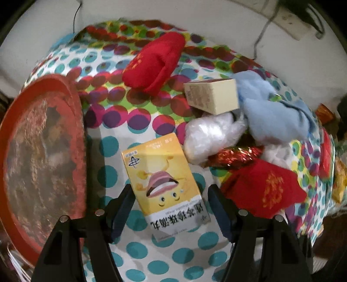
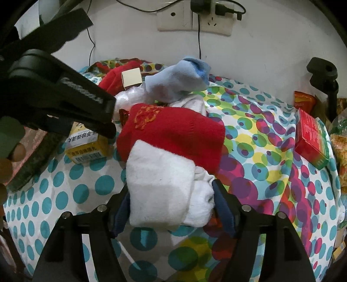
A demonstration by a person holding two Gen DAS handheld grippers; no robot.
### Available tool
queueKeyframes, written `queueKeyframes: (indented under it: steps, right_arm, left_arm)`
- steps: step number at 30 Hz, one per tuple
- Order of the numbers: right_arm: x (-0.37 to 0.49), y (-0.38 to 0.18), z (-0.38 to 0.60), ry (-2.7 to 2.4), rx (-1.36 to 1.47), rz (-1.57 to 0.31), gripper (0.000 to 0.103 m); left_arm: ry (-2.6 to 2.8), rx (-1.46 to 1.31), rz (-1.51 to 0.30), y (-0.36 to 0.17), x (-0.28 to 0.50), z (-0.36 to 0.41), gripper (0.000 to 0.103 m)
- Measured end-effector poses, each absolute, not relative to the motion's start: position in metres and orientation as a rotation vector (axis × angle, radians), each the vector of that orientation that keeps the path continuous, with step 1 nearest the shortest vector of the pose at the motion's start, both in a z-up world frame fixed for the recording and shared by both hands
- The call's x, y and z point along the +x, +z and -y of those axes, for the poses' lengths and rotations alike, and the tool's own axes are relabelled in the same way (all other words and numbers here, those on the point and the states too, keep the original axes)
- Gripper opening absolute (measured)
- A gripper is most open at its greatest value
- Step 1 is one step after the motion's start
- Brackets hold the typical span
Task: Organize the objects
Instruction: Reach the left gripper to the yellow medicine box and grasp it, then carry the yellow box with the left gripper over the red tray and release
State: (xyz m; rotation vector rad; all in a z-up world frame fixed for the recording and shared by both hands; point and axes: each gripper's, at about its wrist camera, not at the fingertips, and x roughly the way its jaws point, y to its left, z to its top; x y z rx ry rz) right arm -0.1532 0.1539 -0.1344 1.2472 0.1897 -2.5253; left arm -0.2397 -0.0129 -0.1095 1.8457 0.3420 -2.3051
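The left claw points steeply down at the spotted cloth that covers the worktop. Its jaws stand apart on either side of a yellow medicine box, which lies flat on the cloth with its printed end towards the camera. Neither pad touches the box, so the left claw is open and holds nothing. In the right wrist view this same claw comes in from the upper left as a dark shape above the yellow box, and fingertips of the person's hand show at the left edge.

The right claw tilts down at a gentler slant. A folded white sock sits between its jaws, filling the gap from pad to pad; whether the pads press it or merely flank it I cannot tell.

Just behind the white sock, touching it, lies a red sock with gold embroidery. Left of the yellow box stands a round red tray at the worktop's edge. Beyond the box come a crumpled clear plastic bag and a shiny red wrapper, then a light blue sock on the heap, with a small cream box beside it. Farther still lies another red sock. A red carton rests near the worktop's right edge, well apart from the heap. On the wall behind is a socket plate with plugs.
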Motion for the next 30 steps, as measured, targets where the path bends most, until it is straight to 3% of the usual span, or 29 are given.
queueKeyframes:
  steps: [12,19,25,30]
  right_arm:
    - [-0.153,-0.134,-0.155,-2.527,1.251,-0.204,0.069]
    - [-0.154,-0.135,-0.156,-2.530,1.248,-0.200,0.072]
    - [-0.155,-0.133,-0.157,-2.531,1.251,-0.201,0.072]
    - [-0.155,-0.133,-0.156,-2.533,1.253,-0.208,0.072]
  left_arm:
    - [-2.391,1.777,-0.232,-0.117,-0.237,0.010,0.071]
    - [-2.489,1.765,-0.116,-0.114,-0.227,0.005,0.058]
    - [-2.561,1.749,-0.106,-0.103,-0.210,0.009,0.057]
    - [-2.639,1.686,0.021,-0.081,-0.184,0.001,0.057]
